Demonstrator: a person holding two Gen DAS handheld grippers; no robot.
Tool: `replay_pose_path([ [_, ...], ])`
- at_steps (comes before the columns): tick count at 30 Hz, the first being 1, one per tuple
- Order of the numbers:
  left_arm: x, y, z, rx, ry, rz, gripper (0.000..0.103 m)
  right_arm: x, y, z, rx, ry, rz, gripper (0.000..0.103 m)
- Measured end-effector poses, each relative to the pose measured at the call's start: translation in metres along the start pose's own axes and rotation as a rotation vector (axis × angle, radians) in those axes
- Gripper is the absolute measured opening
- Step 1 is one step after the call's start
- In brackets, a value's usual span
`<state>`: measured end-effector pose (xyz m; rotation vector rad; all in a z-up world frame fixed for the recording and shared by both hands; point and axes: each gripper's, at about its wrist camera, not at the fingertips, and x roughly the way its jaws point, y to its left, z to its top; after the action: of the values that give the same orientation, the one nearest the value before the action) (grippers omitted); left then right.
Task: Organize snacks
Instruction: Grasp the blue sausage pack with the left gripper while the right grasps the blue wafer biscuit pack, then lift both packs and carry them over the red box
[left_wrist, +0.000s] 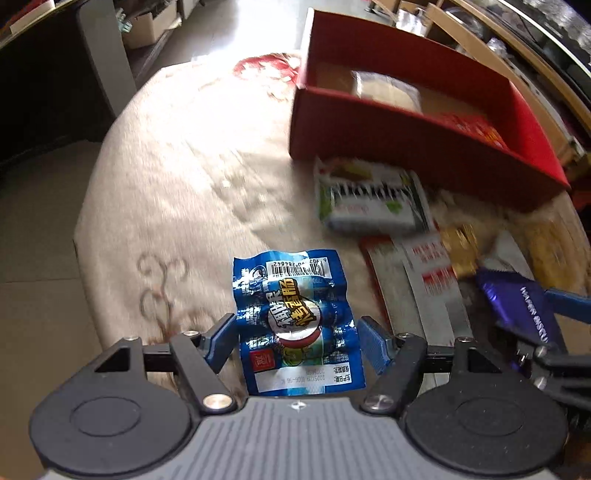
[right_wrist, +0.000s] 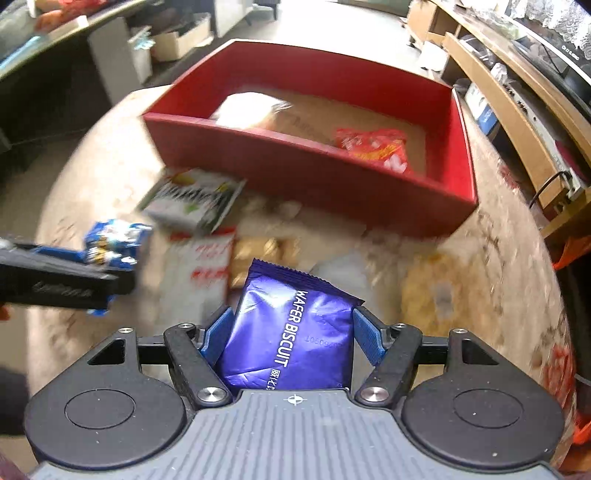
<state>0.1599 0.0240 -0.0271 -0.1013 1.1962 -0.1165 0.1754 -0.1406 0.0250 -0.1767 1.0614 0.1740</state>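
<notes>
Snacks half sorted: my left gripper (left_wrist: 297, 341) clamps a crinkled blue foil sausage packet (left_wrist: 295, 321), my right gripper (right_wrist: 291, 334) a glossy purple wafer-biscuit pouch (right_wrist: 295, 332), two packets already inside the open red cardboard box (right_wrist: 295, 166), several left beside it.

Left gripper (left_wrist: 297, 341) angled steeply down, jaws clamped; right gripper (right_wrist: 291, 332) likewise, gripping

A broad stretch of bare tablecloth (left_wrist: 177, 177) is left open on the left. The far right is closed off by the red box (left_wrist: 424, 147), whose near wall stands as a barrier. Before it, the way is crowded by a green-and-white packet (left_wrist: 369, 199) and other loose, blurred snack packets (right_wrist: 210, 254).
</notes>
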Motion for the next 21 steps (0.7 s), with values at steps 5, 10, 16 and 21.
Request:
replay_pose_path([
  [5,-0.006,-0.005,-0.024,0.032,0.018,-0.009,0.067,-0.015,0.013,-0.031,-0.025,0.014,0.024,0.076],
  [10,-0.008,-0.011,-0.031,0.051,0.008,0.017,0.068,-0.010,0.013,-0.050,-0.026,0.049,0.008,0.075],
  [16,-0.001,-0.012,-0.024,-0.009,-0.022,0.034,0.080,0.005,0.000,-0.057,0.028,0.096,0.006,0.083],
  [21,0.007,-0.023,-0.019,-0.003,-0.052,0.097,0.089,0.010,-0.002,-0.056,0.067,0.092,0.030,0.087],
])
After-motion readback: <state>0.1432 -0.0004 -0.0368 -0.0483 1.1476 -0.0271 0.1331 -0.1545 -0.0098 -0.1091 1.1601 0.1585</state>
